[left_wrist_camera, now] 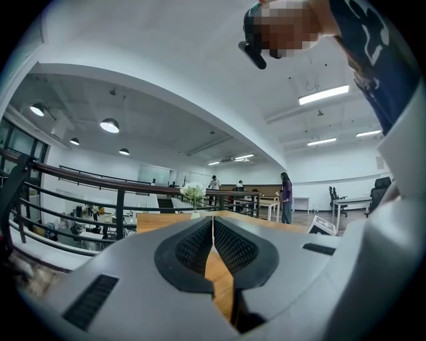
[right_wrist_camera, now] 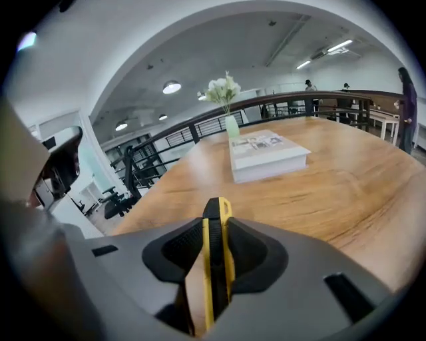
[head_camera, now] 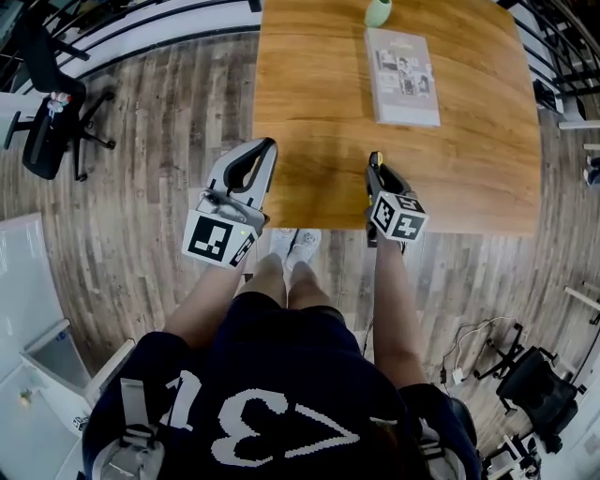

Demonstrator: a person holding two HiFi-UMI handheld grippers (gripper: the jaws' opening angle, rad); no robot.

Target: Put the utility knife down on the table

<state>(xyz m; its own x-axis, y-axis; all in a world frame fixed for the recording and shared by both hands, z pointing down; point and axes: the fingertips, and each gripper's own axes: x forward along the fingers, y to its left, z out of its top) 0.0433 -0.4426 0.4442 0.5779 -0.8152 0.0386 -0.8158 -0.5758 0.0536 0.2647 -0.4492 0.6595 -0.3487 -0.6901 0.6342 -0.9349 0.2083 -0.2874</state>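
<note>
A yellow and black utility knife (right_wrist_camera: 215, 253) stands clamped edge-on between the pads of my right gripper (right_wrist_camera: 214, 230), its tip poking out past the jaws. In the head view my right gripper (head_camera: 375, 161) hovers over the near edge of the wooden table (head_camera: 450, 159), with the knife hidden by the gripper body. My left gripper (head_camera: 263, 146) is held at the table's near left corner. In the left gripper view my left gripper (left_wrist_camera: 213, 230) has its ribbed pads pressed together with nothing between them.
A white book (head_camera: 401, 75) lies flat at the far middle of the table, with a pale green vase (head_camera: 378, 12) of white flowers (right_wrist_camera: 223, 86) behind it. A black railing (right_wrist_camera: 200, 126) runs past the far side. An office chair (head_camera: 47, 112) stands on the floor to the left.
</note>
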